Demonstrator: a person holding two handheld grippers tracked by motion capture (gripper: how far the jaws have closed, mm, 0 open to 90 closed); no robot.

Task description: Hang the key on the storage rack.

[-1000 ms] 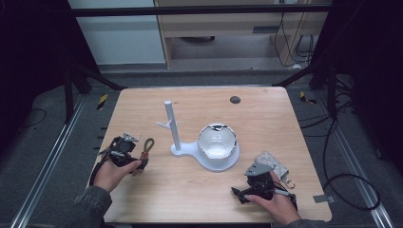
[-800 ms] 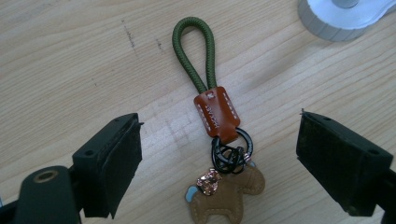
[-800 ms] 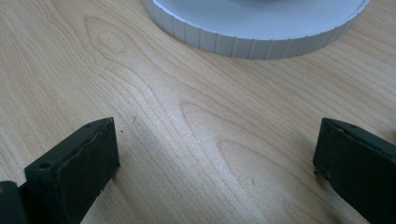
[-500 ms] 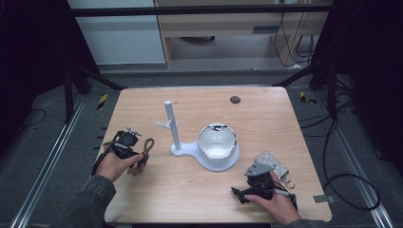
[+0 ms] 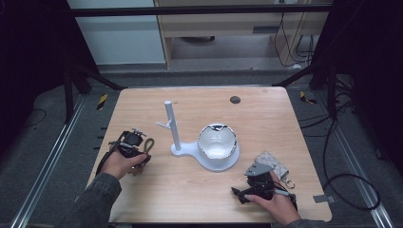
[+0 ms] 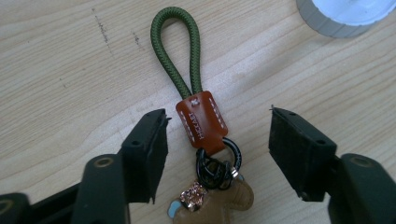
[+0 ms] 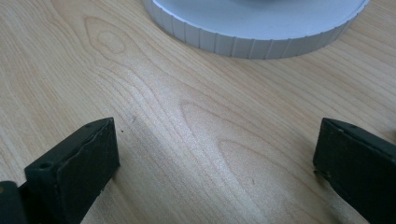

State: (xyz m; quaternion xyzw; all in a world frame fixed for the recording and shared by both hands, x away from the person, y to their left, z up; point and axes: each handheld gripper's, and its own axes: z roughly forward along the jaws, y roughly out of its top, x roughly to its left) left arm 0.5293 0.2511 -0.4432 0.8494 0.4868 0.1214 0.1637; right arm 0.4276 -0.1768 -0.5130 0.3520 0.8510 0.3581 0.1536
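A keychain lies on the wooden table point(image 5: 142, 199) at the left: green cord loop point(image 6: 175, 46), brown leather tab point(image 6: 201, 122), black ring point(image 6: 219, 158) and a tan charm point(image 6: 219, 205). In the high view its green loop point(image 5: 150, 144) pokes out beside my left gripper point(image 5: 141, 146). In the left gripper view my left gripper point(image 6: 217, 135) is open, one jaw on each side of the leather tab and apart from it. My right gripper point(image 5: 240, 192) rests at the front right. In its own view the right gripper point(image 7: 217, 154) is open over bare wood.
A white stand point(image 5: 169, 124) with a short side peg rises from a round white base point(image 5: 209, 164) that carries a white bowl point(image 5: 217, 141) at mid-table; the base rim point(image 7: 257, 37) lies just ahead of the right jaws. A patterned pouch point(image 5: 273, 164) lies beside the right hand. A dark disc point(image 5: 235, 99) sits at the back.
The left hand and gripper have shifted slightly up and toward the keychain. The right gripper has stayed in place.
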